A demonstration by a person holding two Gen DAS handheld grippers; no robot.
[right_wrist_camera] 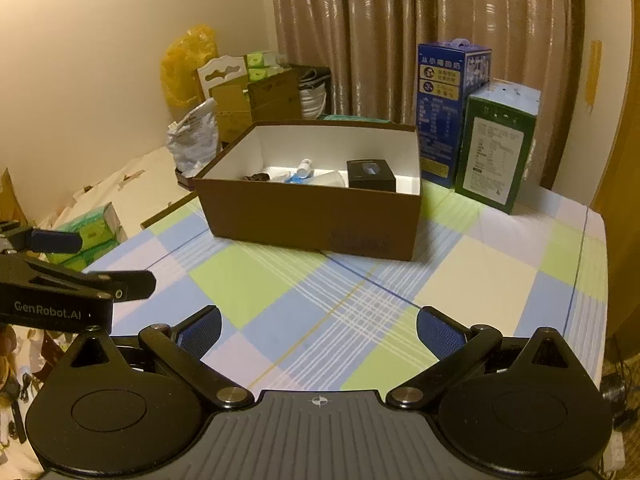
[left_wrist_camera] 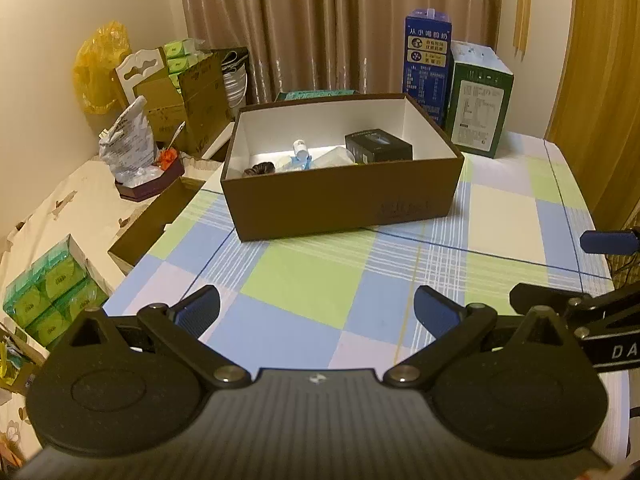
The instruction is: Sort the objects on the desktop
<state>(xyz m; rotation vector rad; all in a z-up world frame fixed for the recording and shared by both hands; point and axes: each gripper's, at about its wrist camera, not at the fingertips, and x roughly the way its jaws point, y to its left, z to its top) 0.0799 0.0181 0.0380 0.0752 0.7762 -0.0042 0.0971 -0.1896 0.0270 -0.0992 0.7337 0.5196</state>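
**Both tongs empty, box already loaded: check before reaching in**

The tabletop [left_wrist_camera: 500,216], under its checked cloth, carries nothing loose in the open area in front of the 2 tools, so by my reading the sorting is at or near its end. A good next step starts with a look over the far edge and sides, which neither view covers fully.

The brown box [left_wrist_camera: 340,204] stands toward the back of the tabletop, open at the top, with a blue carton [left_wrist_camera: 427,64] and a green carton [left_wrist_camera: 478,108] upright just behind its right corner. If these 2 count as desktop objects, they are tall and would likely need a grip low on the body to stay upright.

Inside the box lie the sorted things: a black case [left_wrist_camera: 378,146] at the right, a small white bottle [left_wrist_camera: 300,148] near the middle on pale wrapping, and a dark bundle [left_wrist_camera: 260,169] at the left that is too small to identify.

The left tongs [left_wrist_camera: 316,308] and the right tongs [right_wrist_camera: 318,326] hover low over the cloth, well short of the box, each with its jaws spread wide and nothing between them. Any reach into the box should go over the near wall, not against it, since a push would probably slide the light cardboard.
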